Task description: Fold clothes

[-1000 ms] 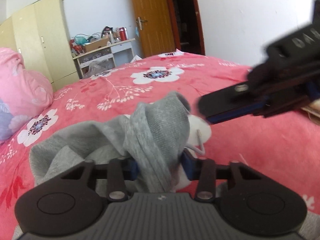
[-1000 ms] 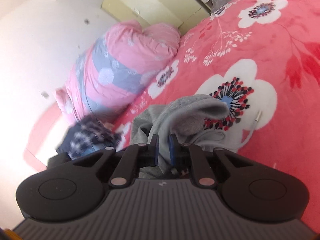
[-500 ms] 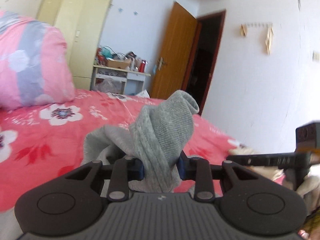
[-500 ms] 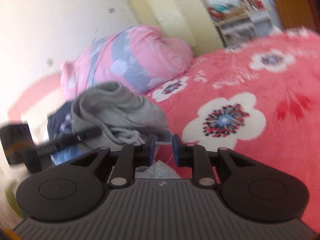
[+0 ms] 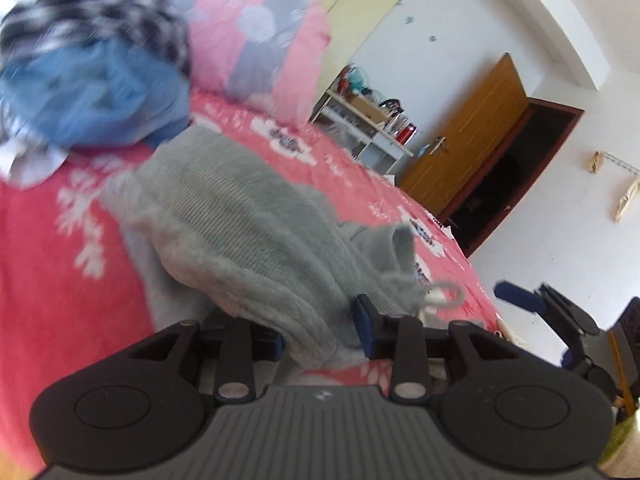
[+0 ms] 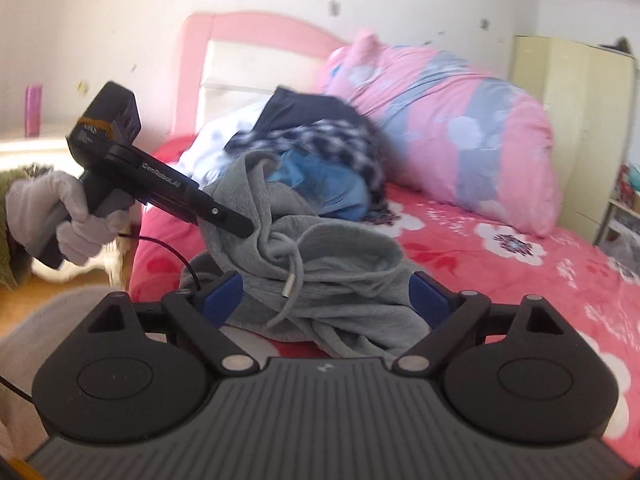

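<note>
Grey hoodie (image 6: 328,264): lying bunched in a loose heap on the red floral bed sheet (image 6: 520,280), near the bed's edge and just in front of a pile of other clothes (image 6: 320,160). Sitting close against that pile, with blue fabric and a dark checked garment showing behind it.

Left gripper (image 6: 240,228): being held in a white-gloved hand (image 6: 68,220) and reaching in from the left of the right wrist view. Clamping a thick fold of the hoodie between its 2 fingers, with the jaws having just been easing apart a little while cloth is still filling the gap. Lifting that fold slightly above the heap, so that the fabric is twisting toward the tips.

Right gripper (image 6: 324,300): standing wide apart, having just been opening. Framing the near side of the hoodie with its 2 blue pads (image 6: 222,296), pressing on nothing. Pointing toward the hood opening and the drawstring (image 6: 292,276), which is dangling down the front with its metal tip hanging free.

Behind the clothes: a rolled pink and grey duvet (image 6: 460,132) leaning along the bed, next to a pink headboard (image 6: 240,40). Standing farther back, a pale yellow wardrobe (image 6: 572,120). Showing in the left wrist view, a brown door (image 5: 472,140) standing open beside a dark doorway.
</note>
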A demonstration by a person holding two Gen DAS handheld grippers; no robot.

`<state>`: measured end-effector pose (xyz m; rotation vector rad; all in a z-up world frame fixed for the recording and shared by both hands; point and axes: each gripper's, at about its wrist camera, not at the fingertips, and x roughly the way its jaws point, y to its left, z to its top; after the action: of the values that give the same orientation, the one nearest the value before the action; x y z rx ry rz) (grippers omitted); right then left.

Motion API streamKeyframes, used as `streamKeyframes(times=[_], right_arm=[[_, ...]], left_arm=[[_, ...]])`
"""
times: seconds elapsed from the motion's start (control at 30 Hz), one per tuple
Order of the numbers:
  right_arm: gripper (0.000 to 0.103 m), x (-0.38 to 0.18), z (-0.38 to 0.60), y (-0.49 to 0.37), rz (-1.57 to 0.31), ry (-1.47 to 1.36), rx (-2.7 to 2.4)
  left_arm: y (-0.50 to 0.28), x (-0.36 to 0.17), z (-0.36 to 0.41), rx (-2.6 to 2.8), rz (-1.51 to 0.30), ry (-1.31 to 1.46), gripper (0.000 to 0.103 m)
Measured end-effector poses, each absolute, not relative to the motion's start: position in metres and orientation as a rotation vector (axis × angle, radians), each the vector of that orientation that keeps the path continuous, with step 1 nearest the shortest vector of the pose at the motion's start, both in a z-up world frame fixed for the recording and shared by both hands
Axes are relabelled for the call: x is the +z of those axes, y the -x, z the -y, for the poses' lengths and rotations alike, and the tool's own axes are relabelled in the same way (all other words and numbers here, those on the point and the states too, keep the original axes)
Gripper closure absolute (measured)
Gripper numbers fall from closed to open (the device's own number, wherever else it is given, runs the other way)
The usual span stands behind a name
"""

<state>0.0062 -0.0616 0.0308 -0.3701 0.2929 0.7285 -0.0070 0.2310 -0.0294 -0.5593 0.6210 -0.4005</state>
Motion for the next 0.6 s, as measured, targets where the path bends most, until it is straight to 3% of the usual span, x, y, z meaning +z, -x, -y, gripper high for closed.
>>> streamKeyframes(times=[0.2,0.37,0.47,0.6], right_arm=[[0.014,0.029,0.022,-0.032,-0.355,0.558,0.795],[0.014,0.06,0.041,-0.064,-0.407,0.29,0.807],[0.014,0.071,0.053,-0.088,-0.44,0.096,0.77],[0.021,0.052,0.034,-0.113,-0.584,0.129,0.69]], left_arm=[[0.03,-0.046,-0.273,-0.398,-0.598,0.703,0.042],[0.05,-0.048,-0.303,-0.374,-0.513,0.812,0.028],[0.042,-0.048,-0.308,-0.34,-0.52,0.798,0.025],[0.029,-0.054,-0.302,-0.274,-0.557,0.74,0.025]])
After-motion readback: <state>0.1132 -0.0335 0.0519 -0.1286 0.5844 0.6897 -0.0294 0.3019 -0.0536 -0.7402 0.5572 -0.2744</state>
